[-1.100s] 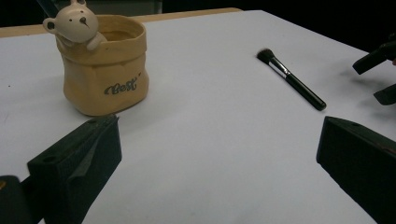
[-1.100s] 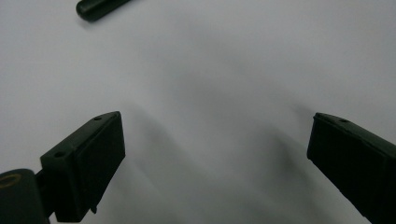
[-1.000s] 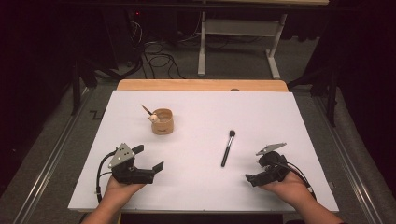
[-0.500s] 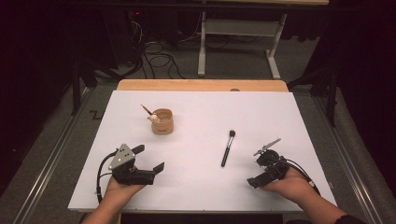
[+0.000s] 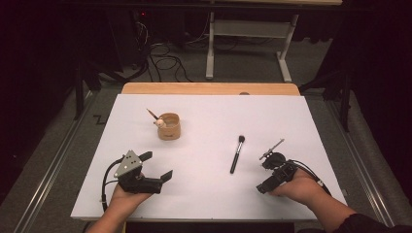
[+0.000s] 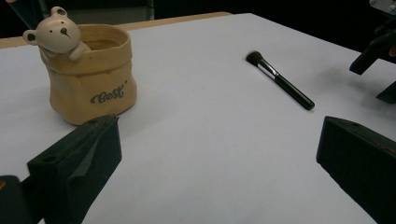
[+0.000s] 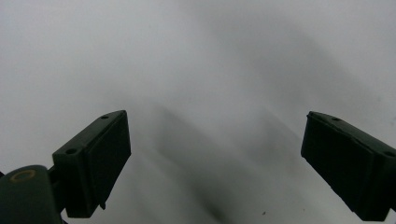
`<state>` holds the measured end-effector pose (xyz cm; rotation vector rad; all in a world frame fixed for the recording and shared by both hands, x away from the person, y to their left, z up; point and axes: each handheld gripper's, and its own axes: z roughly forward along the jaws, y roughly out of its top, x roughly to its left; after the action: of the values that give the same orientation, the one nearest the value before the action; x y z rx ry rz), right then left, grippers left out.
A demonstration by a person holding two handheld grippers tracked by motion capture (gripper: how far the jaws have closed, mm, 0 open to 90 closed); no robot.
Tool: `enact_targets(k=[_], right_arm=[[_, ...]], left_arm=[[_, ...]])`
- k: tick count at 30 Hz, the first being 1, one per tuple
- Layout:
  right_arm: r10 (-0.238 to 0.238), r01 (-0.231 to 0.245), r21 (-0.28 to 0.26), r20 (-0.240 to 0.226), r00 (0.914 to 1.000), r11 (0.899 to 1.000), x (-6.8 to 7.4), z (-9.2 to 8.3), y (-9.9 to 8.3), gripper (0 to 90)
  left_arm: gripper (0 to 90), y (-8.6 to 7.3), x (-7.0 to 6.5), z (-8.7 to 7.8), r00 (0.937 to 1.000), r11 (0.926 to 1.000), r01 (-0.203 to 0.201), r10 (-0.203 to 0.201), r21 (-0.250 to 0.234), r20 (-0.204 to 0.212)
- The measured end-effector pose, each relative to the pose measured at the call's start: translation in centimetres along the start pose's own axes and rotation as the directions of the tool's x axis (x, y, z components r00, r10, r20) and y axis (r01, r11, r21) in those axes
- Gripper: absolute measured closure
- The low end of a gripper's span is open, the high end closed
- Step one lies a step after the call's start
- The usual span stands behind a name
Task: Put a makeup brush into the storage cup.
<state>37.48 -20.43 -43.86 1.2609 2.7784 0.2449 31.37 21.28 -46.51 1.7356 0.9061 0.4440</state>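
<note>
1. The left gripper (image 5: 155,167) rests low on the white bench (image 5: 209,116) in the person's left hand (image 5: 127,195), its jaws spread wide and holding nothing.
2. The right gripper (image 5: 265,174) is held in the right hand (image 5: 297,187) at the near right of the bench, tipped down toward the sheet. In the right gripper view its two jaws stand far apart with bare white surface between them, so it too is released and empty.
3. A black makeup brush (image 5: 237,154) lies flat on the bench just ahead and to the left of the right gripper, near it but not touching, its bristle head pointing away from the person.
4. In the left gripper view the brush (image 6: 280,80) lies ahead and to the right of the jaws, well apart from them.
5. A tan pot (image 6: 91,74) with a small bear figure (image 6: 55,33) on its rim stands upright ahead of the left gripper, just beyond its left jaw. A dark stick (image 5: 152,114) leans out of the pot.
</note>
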Motion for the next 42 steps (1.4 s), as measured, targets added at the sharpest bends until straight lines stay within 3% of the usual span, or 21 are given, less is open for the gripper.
enact_targets(k=[10,18,34,42], right_arm=[[0.017,-0.017,-0.021,0.017,0.9997,1.000,0.3,0.0,1.6,10.5],[0.082,-0.082,-0.044,-0.008,0.9966,0.996,0.2,0.0,3.5,19.7],[0.050,-0.052,-0.057,-0.034,0.9981,0.997,0.6,0.4,6.5,38.8],[0.069,-0.072,-0.054,-0.063,0.9957,0.996,1.4,0.8,7.8,41.2]], left_arm=[[0.8,0.0,-0.1,0.1,0.9999,1.0000,0.008,-0.008,0.003,0.006],[0.8,0.0,0.0,0.1,0.9999,1.0000,0.009,-0.009,0.002,0.010],[0.8,0.0,0.1,0.0,0.9999,1.0000,0.008,-0.008,-0.001,0.008],[0.8,0.0,0.0,-0.1,0.9999,1.0000,0.006,-0.006,-0.004,0.011]])
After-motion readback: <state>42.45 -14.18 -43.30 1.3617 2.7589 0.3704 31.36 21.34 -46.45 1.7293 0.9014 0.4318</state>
